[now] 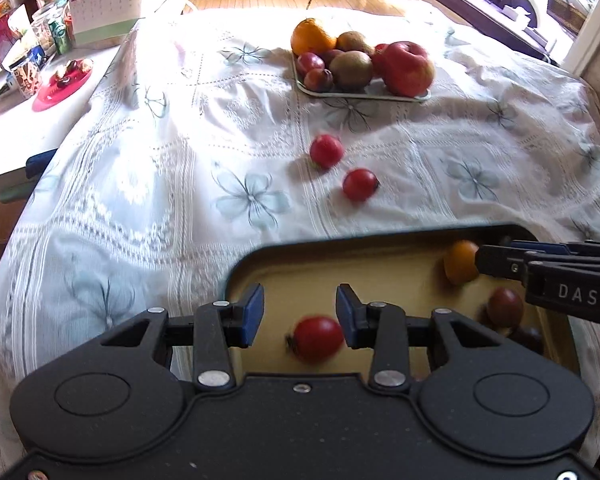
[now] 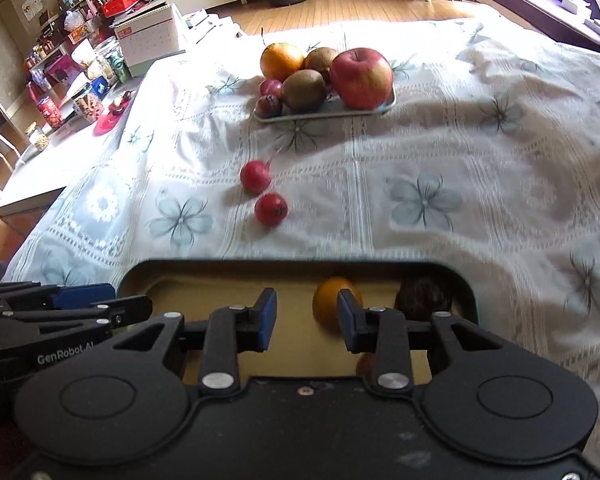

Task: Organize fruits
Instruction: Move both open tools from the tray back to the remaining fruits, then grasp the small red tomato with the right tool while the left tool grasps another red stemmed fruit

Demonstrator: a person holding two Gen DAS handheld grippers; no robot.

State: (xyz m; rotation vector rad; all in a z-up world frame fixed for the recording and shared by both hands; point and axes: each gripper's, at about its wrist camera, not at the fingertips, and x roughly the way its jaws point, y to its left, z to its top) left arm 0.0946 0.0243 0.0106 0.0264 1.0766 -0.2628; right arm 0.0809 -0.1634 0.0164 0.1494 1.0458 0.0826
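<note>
Hovering over a dark-rimmed tray (image 1: 380, 236), the left gripper (image 1: 300, 316) has its fingers spread and grips nothing; a small red fruit (image 1: 318, 338), blurred, lies on the tray floor between them. The right gripper (image 2: 307, 316) is likewise spread and empty above the same tray, a small orange fruit (image 2: 328, 304) just beyond its right finger and a dark fruit (image 2: 422, 300) in the far corner. Two red fruits (image 2: 256, 176) (image 2: 271, 209) lie loose on the flowered cloth (image 2: 420, 160). Farther off, a pale tray (image 2: 324, 114) holds an apple (image 2: 362, 78), an orange (image 2: 281, 60), kiwis and plums.
</note>
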